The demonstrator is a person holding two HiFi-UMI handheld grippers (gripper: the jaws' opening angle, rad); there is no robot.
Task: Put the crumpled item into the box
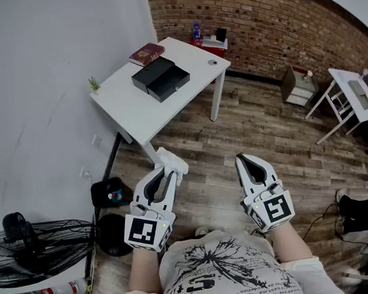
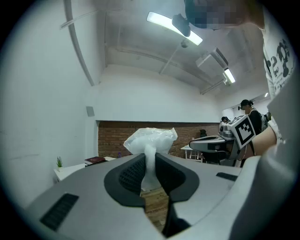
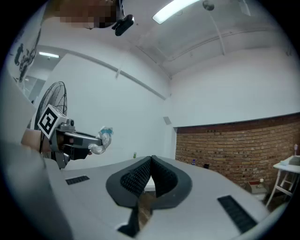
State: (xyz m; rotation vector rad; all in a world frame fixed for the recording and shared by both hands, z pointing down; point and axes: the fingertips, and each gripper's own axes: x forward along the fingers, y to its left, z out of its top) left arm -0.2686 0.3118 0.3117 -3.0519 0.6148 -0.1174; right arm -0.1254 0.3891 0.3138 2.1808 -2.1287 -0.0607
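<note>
**Crumpled item held, box yet to be reached**

Crumpled item sits pinched in the left hand-held gripper, whose jaws are closed on its narrow, twisted waist. The item is in the air over the wooden floor, well apart from the box. The right hand-held gripper is level beside the left one, its jaws pressed together with nothing between them.

The step in hand looks like the carry: the item is picked up, and the placing is not yet done. The box stands on the white worktop, near a dark red book. It is black and appears to lie open in two parts side by side, though which part is the lid I cannot tell from here.

The next move calls for bringing the left hand-held gripper over the open part of the box, lowering it, and only then parting the jaws, so that so light a thing drops inside and does not drift past the rim.

The item is white, thin and translucent, like film or soft wrap. In the left gripper view it bunches into a puffy head above the pads. It will likely spring open a little once freed.
</note>
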